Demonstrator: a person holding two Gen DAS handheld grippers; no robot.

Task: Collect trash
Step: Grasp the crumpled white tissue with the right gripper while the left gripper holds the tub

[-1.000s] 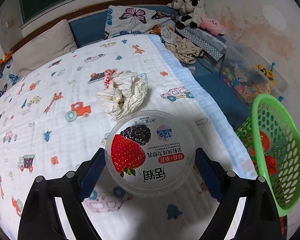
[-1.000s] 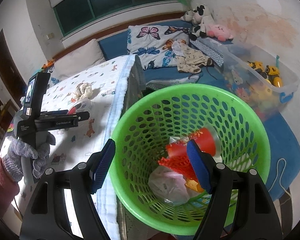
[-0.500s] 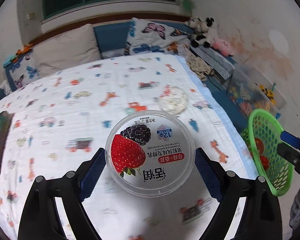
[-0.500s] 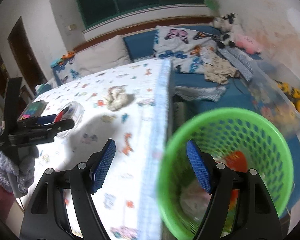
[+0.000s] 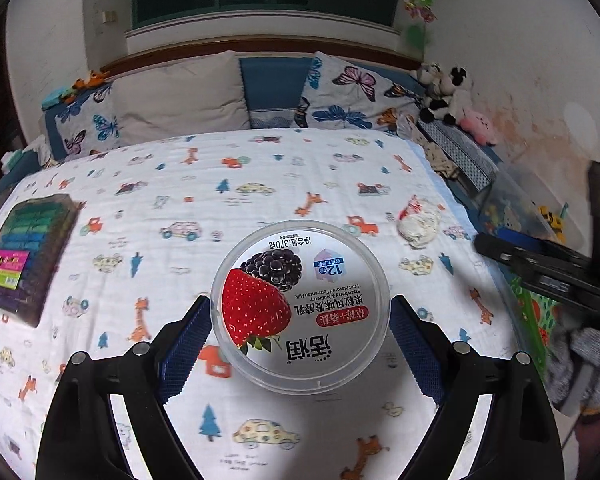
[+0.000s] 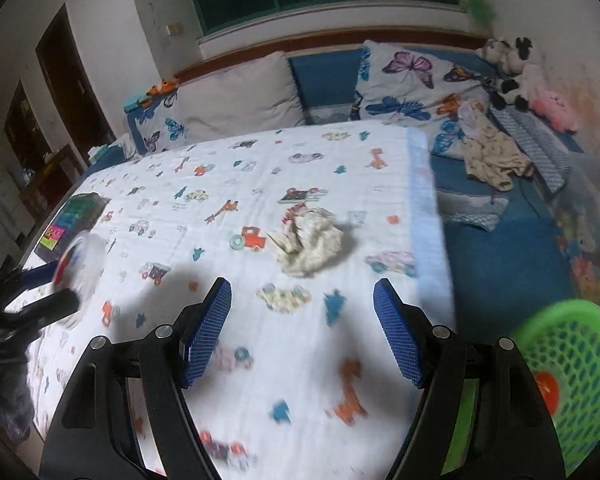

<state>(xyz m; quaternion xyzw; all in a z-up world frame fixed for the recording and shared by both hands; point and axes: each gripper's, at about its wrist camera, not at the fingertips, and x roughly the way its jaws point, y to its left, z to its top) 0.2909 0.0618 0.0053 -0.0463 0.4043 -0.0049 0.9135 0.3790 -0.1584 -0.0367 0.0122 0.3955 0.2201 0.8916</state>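
Observation:
My left gripper [image 5: 300, 320] is shut on a round clear yogurt tub [image 5: 300, 304] with a strawberry and mulberry label, held above the bed. A crumpled wad of paper [image 5: 418, 222] lies on the patterned sheet near the bed's right edge; it also shows in the right wrist view [image 6: 306, 246], ahead of my right gripper [image 6: 302, 332], which is open and empty over the bed. The green plastic basket [image 6: 572, 376] with red trash inside sits low at the right, off the bed. The left gripper with the tub appears blurred at the far left of the right wrist view [image 6: 76, 268].
A dark box of coloured items [image 5: 28, 252] lies on the bed's left side. Pillows [image 5: 180, 100] line the headboard. Soft toys [image 5: 448, 92], clothes [image 6: 492, 156] and a clear toy bin [image 5: 520, 212] lie right of the bed. The right gripper's body [image 5: 548, 268] crosses the left view's right edge.
The right gripper left the basket and swung left over the bed, facing the paper wad. The left gripper, still holding the tub, pulled back and up from the wad.

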